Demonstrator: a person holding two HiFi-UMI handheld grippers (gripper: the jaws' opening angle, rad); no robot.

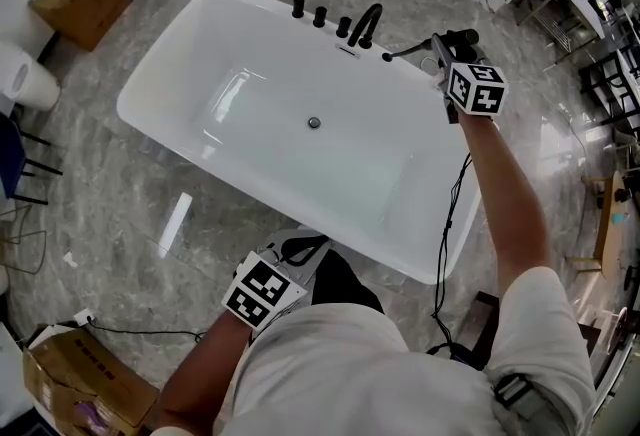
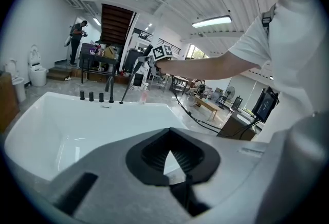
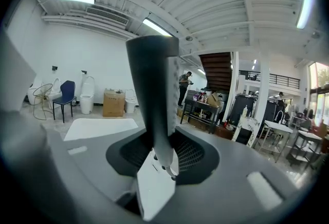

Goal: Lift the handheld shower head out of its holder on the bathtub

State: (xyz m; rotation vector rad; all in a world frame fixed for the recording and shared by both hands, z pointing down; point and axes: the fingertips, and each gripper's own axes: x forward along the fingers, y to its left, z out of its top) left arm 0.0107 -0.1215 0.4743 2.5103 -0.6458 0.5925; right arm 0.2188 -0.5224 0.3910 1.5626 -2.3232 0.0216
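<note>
Clamping slim dark-grey shower head [image 3: 151, 89] — R gripper [image 3: 160, 142]; L gripper [image 2: 170, 150] closed, empty

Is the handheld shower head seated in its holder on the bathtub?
No: in the head view the right tongs clamp the shower head, lifted, with only its hose running back to the bathtub rim.

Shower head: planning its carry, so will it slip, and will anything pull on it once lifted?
The shower head is a slim, smooth dark bar in the right gripper's jaws, so it may twist or slip. It looks rigid. The thin hose to the tub rim will likely tug back.
</note>
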